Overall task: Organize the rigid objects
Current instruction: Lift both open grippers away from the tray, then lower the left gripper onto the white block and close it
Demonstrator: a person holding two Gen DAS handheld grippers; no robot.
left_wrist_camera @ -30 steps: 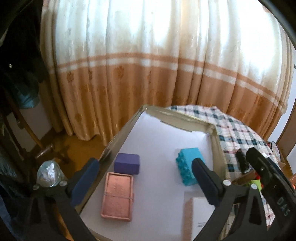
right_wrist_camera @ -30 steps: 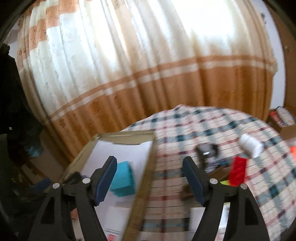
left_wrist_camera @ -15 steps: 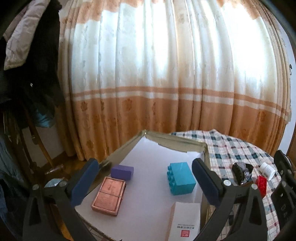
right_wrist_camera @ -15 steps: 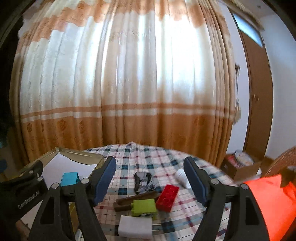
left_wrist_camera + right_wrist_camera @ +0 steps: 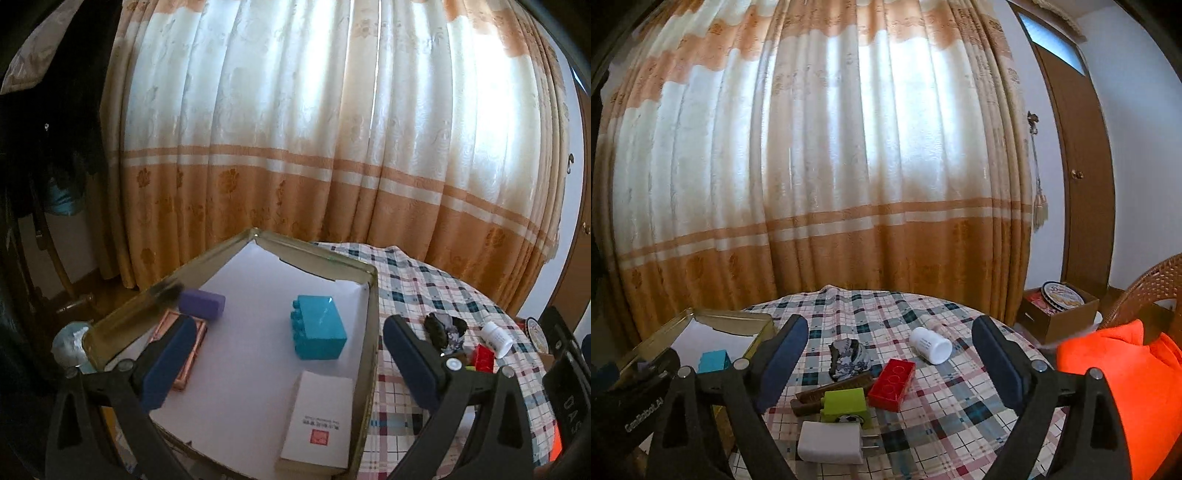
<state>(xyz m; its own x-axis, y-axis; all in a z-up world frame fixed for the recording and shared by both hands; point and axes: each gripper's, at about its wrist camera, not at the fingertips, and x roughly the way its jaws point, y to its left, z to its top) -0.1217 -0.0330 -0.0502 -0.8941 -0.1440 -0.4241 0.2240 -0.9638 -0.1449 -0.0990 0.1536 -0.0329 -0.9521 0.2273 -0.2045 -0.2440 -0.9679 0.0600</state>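
Observation:
A gold metal tray (image 5: 371,332) lined with white paper holds a teal brick (image 5: 320,334), a purple block (image 5: 203,303), a copper box (image 5: 184,350) and a white booklet (image 5: 319,421). My left gripper (image 5: 288,363) is open and empty above the tray. On the plaid tablecloth (image 5: 960,417) lie a red brick (image 5: 892,378), a green block (image 5: 846,404), a white charger (image 5: 831,443), a white bottle (image 5: 931,345), a dark stone (image 5: 847,356) and a brown stick (image 5: 831,389). My right gripper (image 5: 890,363) is open and empty above them.
An orange cloth (image 5: 1119,387) lies at the table's right edge by a wicker chair (image 5: 1145,291). A cardboard box with a tin (image 5: 1060,306) stands on the floor. Curtains (image 5: 831,166) hang behind the table. A crumpled plastic bottle (image 5: 70,343) sits left of the tray.
Both grippers have pulled back and levelled out. The right wrist view swung right from the tray to the loose objects on the tablecloth. Both stay open and empty.

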